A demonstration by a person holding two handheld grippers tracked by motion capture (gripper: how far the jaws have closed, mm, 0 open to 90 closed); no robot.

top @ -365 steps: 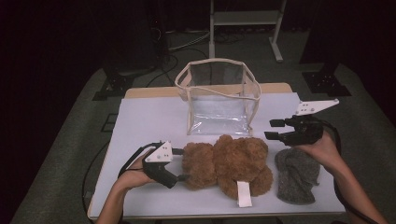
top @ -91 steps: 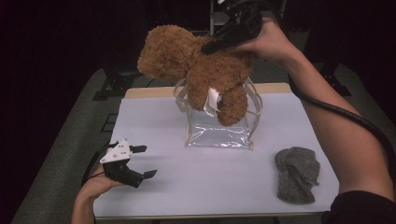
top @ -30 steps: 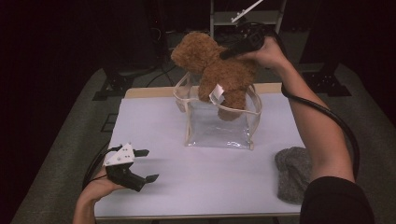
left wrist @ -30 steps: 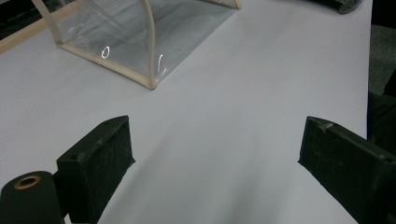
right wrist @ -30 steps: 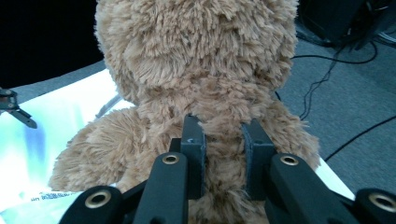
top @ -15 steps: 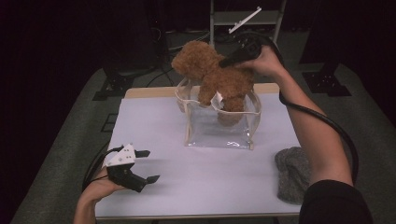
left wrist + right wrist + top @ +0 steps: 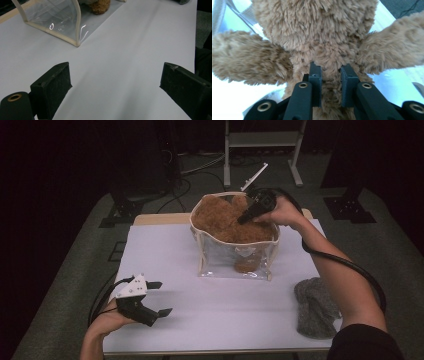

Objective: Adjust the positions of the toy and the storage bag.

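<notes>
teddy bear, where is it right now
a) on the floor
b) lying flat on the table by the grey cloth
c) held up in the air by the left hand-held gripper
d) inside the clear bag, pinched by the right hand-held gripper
d: the teddy bear sits in the clear bag, with the right hand-held gripper shut on its fur.

just a grey fuzzy cloth (image 7: 316, 306) sitting near the right edge of the white table (image 7: 220, 305) (well apart from everything else).
</notes>
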